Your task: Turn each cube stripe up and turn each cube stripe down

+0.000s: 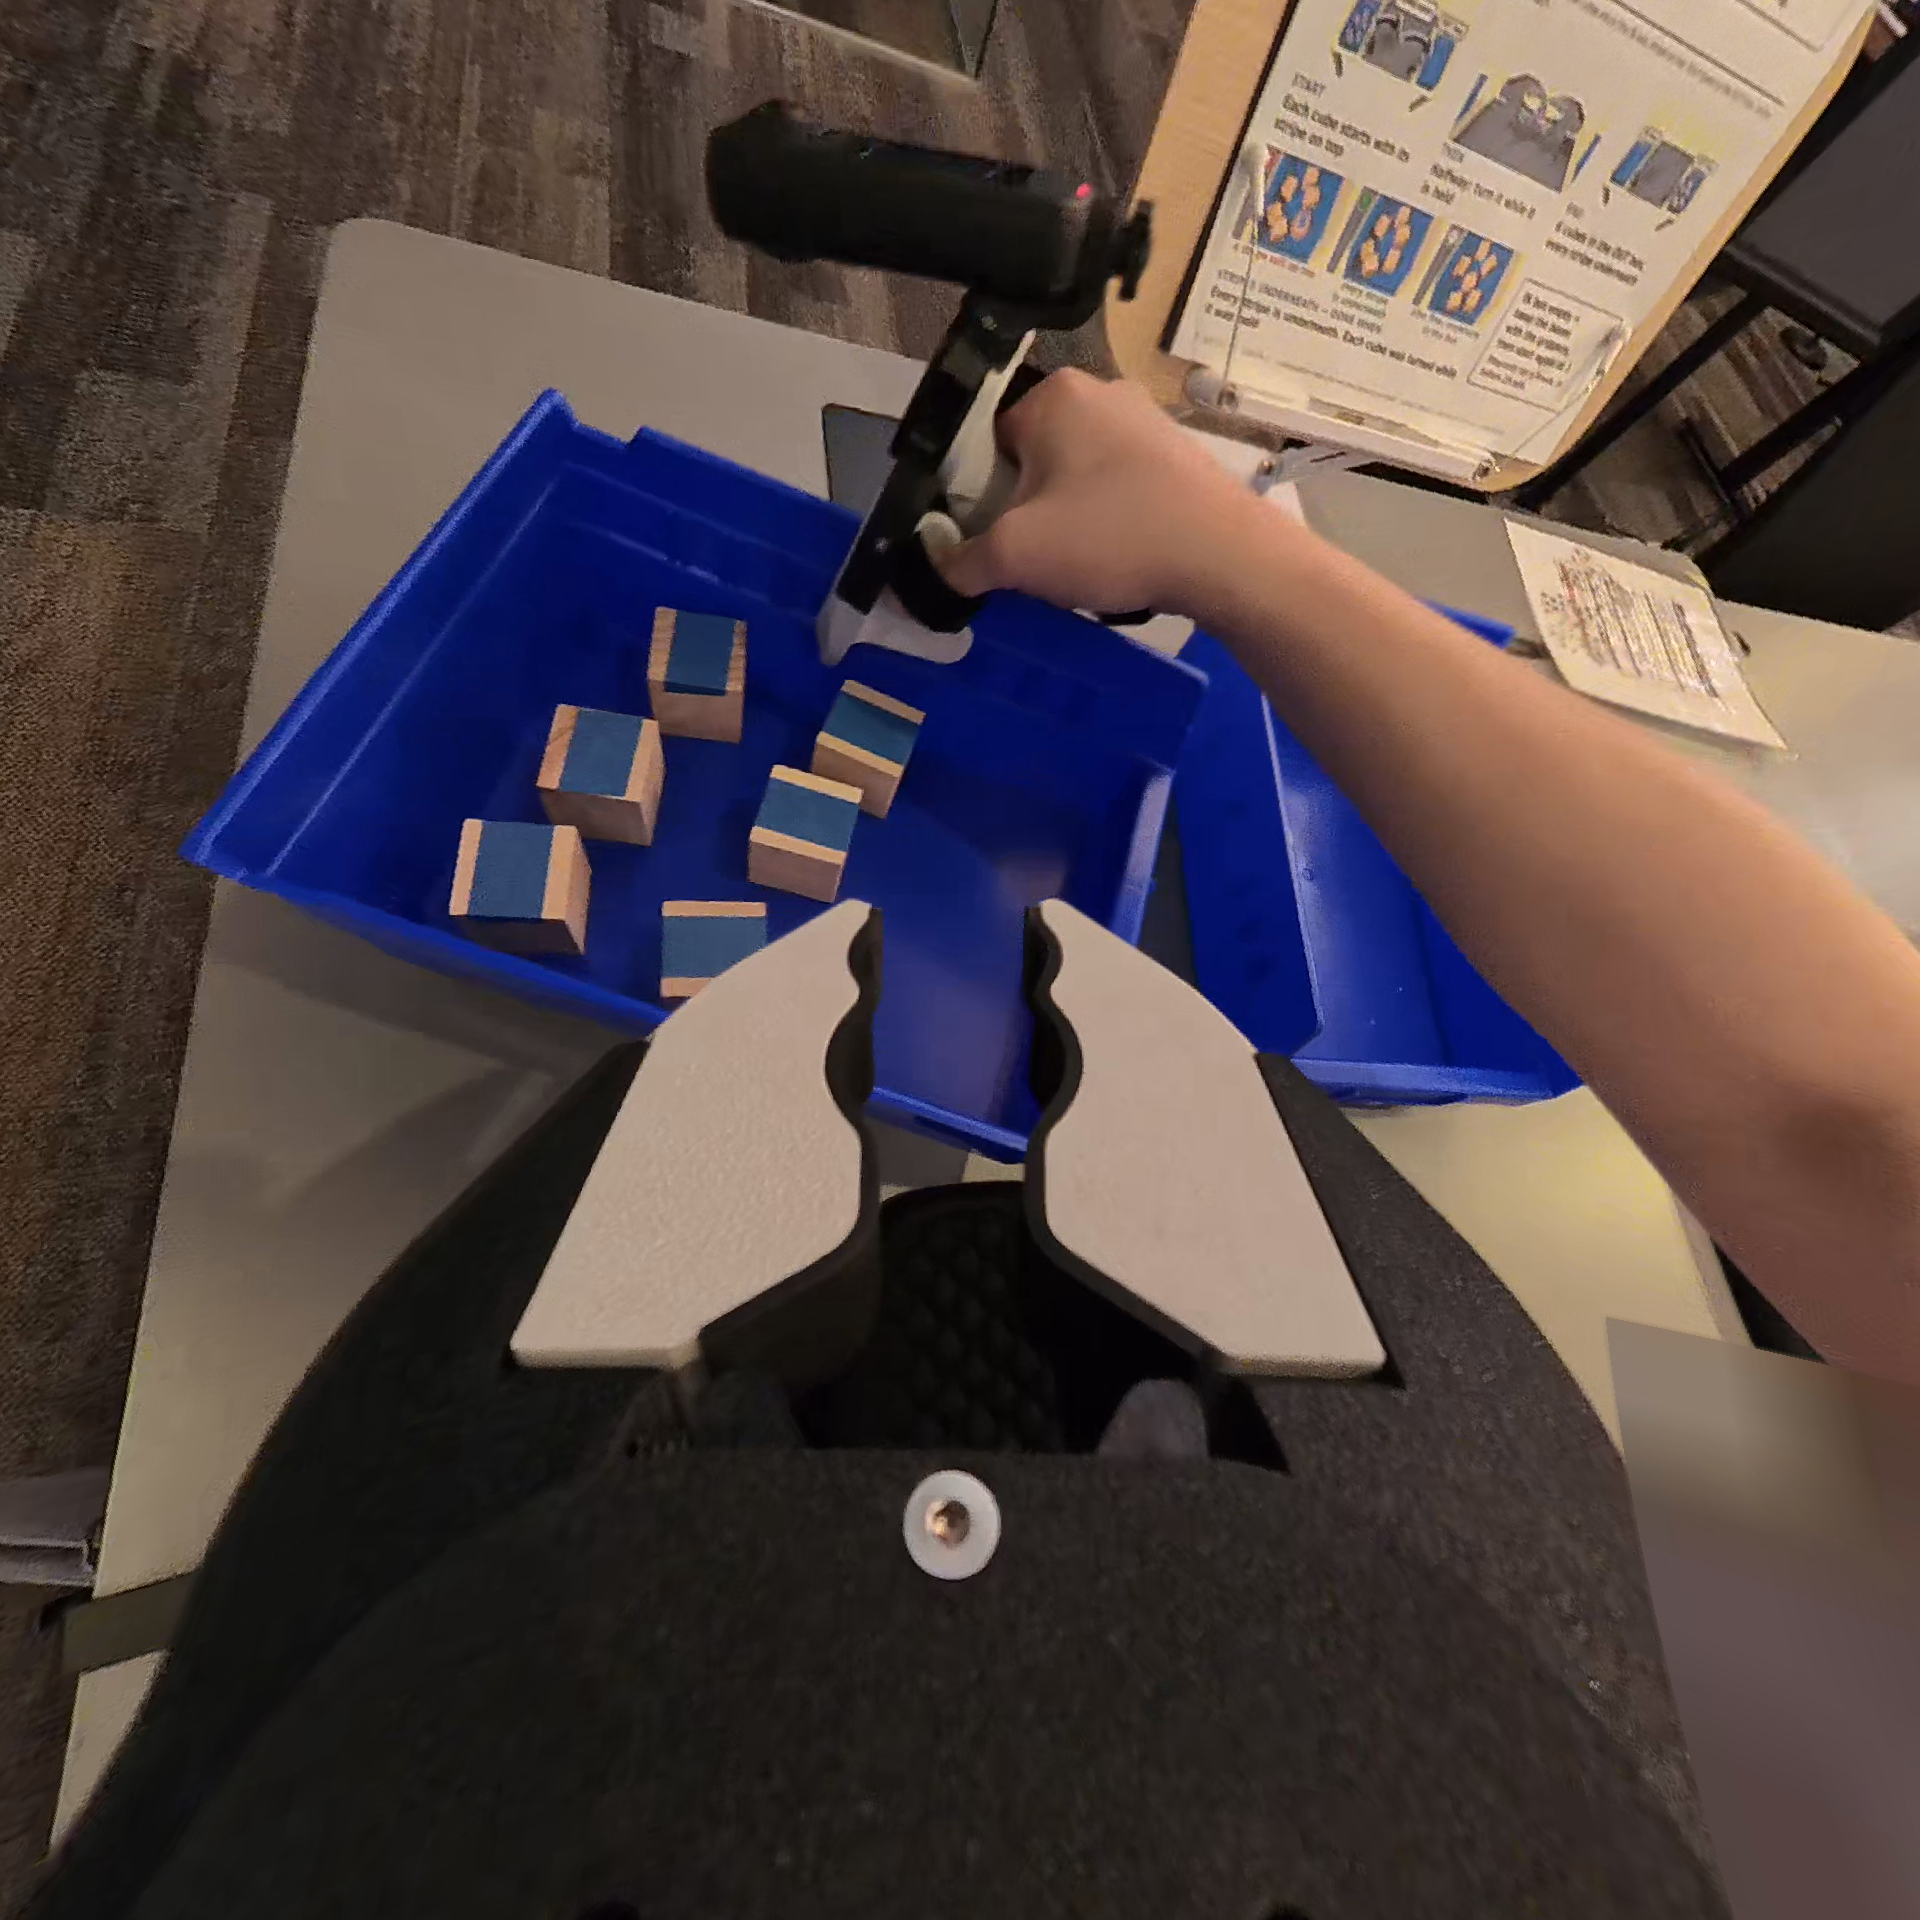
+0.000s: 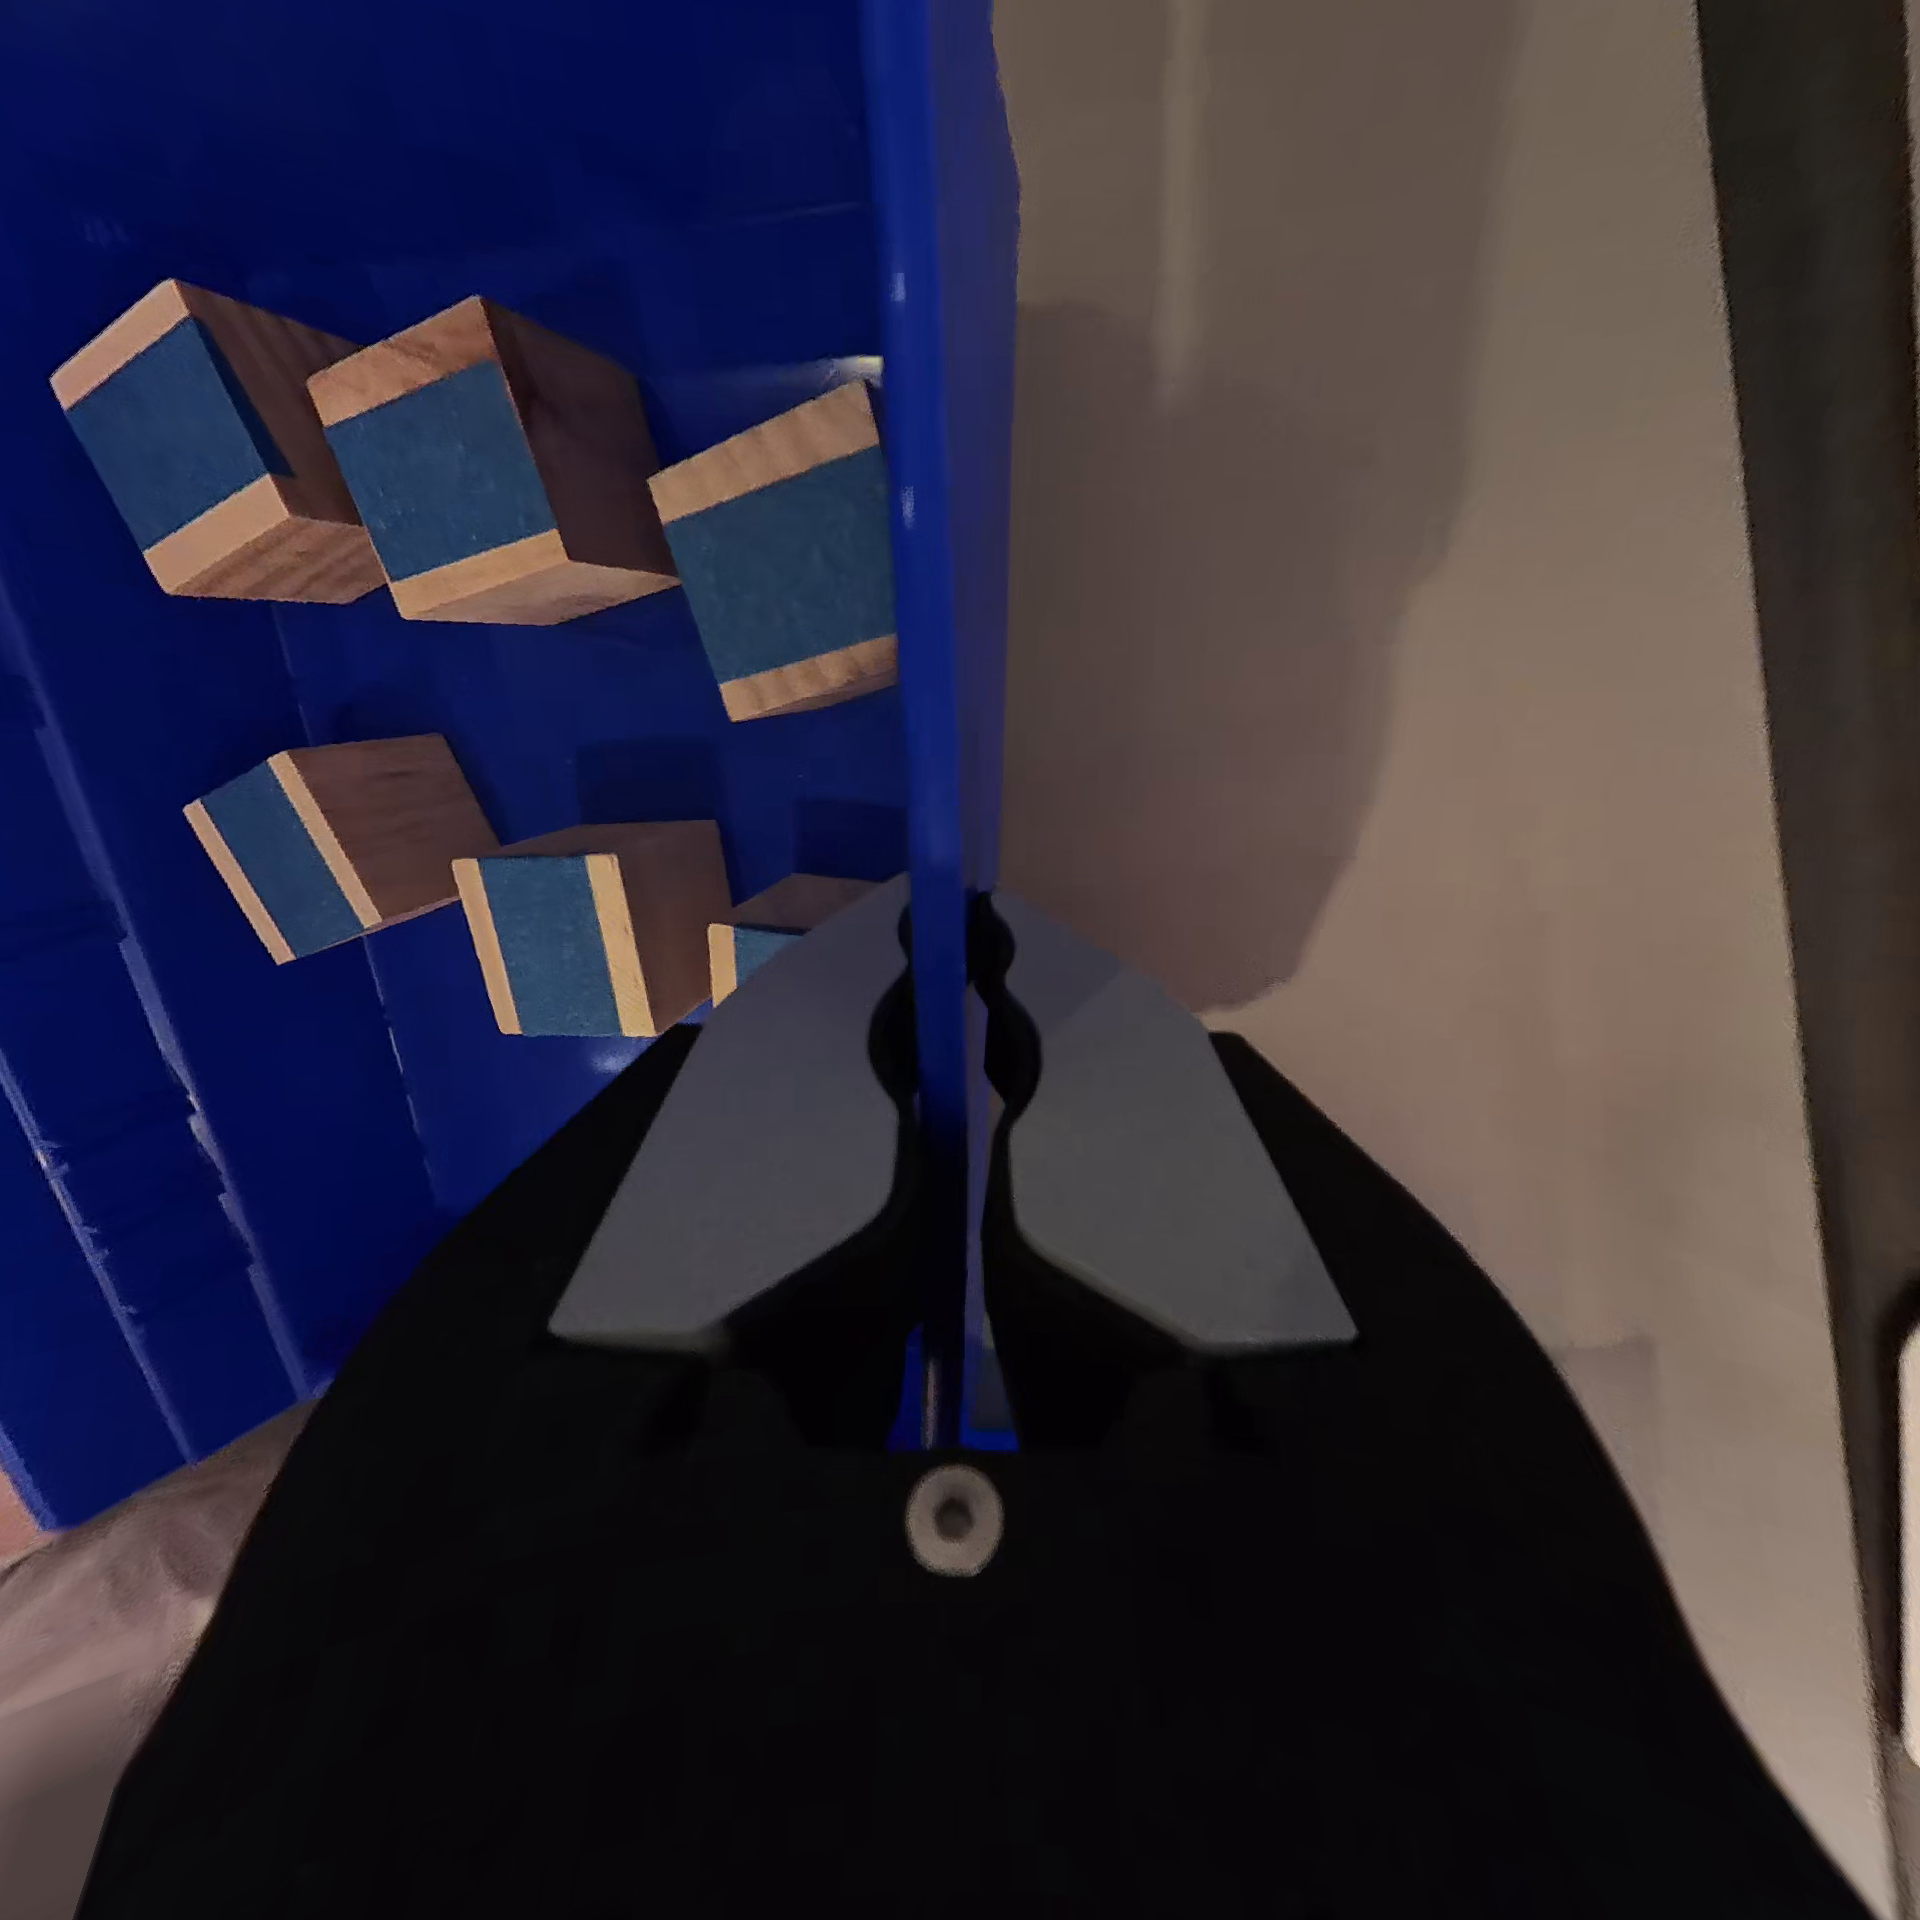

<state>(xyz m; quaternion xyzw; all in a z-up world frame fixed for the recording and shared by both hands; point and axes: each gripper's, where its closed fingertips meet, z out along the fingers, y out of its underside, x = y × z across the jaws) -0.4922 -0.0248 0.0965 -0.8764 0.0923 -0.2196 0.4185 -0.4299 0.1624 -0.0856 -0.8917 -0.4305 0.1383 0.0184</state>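
Note:
Several wooden cubes (image 1: 601, 773) with a blue stripe on top lie in a blue tray (image 1: 343, 727) on the table. They also show in the right wrist view (image 2: 457, 488). My left gripper (image 1: 951, 920) is open and empty, above the tray's near edge. My right gripper (image 2: 940, 899) is shut on the tray's far wall (image 2: 914, 416), one finger inside, one outside. In the left wrist view the right gripper (image 1: 894, 634) shows at the tray's back edge, held by a hand (image 1: 1091, 488).
A second blue tray (image 1: 1351, 935) sits to the right of the first, touching it. An instruction sheet (image 1: 1455, 208) stands on a board at the back right. Another paper (image 1: 1642, 634) lies on the grey table (image 1: 312, 1143). Carpet floor lies to the left.

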